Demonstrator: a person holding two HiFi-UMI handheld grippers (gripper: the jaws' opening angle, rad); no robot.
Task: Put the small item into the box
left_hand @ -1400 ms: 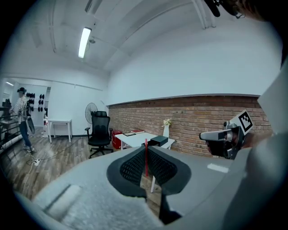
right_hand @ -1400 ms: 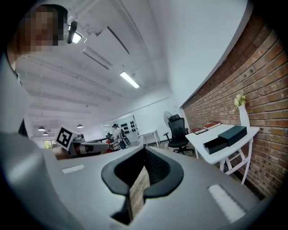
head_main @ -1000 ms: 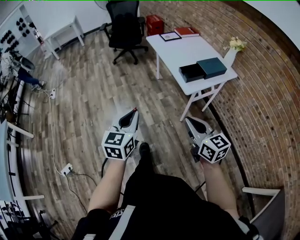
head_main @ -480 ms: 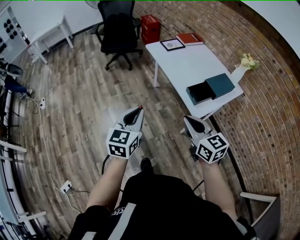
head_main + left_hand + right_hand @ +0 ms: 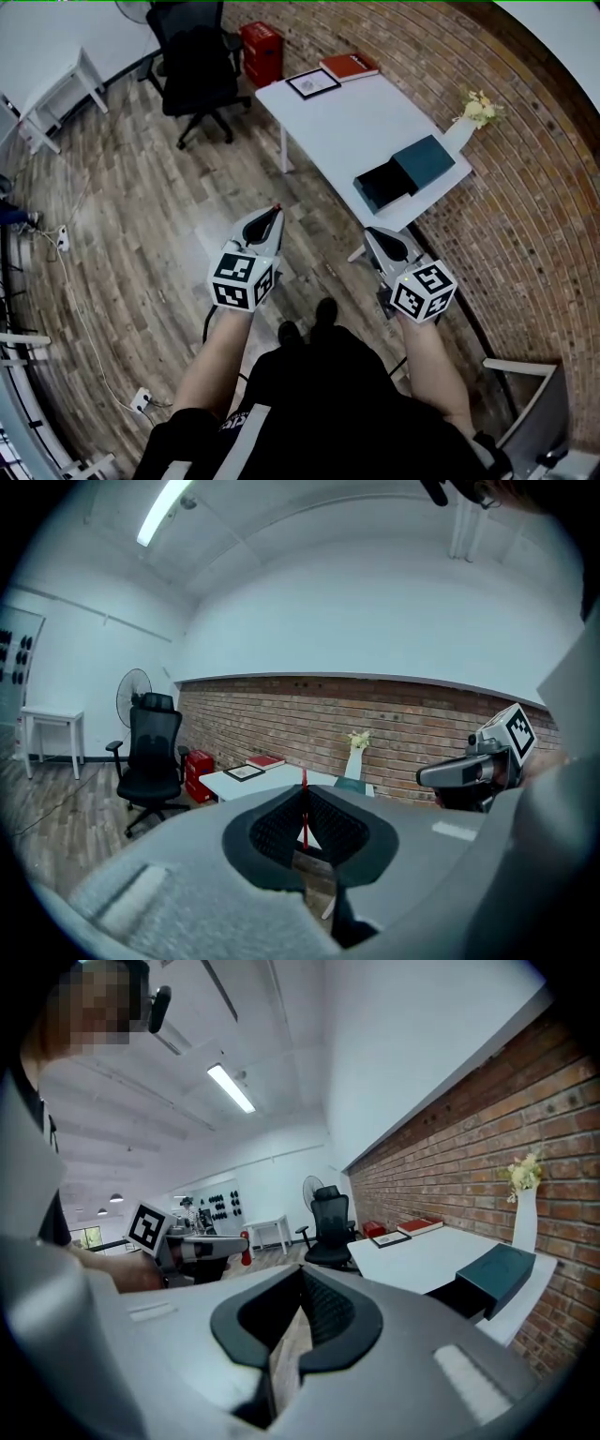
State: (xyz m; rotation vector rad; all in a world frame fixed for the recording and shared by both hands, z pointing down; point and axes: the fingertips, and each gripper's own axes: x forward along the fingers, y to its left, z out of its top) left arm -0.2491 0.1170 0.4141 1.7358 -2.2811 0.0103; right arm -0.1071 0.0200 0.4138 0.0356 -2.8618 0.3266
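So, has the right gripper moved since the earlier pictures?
Yes. In the head view the right gripper has come closer to the white table; its tip nearly reaches the near edge.

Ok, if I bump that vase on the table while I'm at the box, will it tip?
Probably tips easily: the vase looks tall and narrow, with flowers on top. It stands at the table's edge near the box, so it might fall off. It may well break if ceramic.

Both forearms reach forward, level, well apart. Left gripper (image 5: 274, 210) has its jaws pressed together on a thin red sliver (image 5: 303, 810) at the tips. Right gripper (image 5: 369, 232) has its jaws closed and empty. Both marker cubes sit on top.
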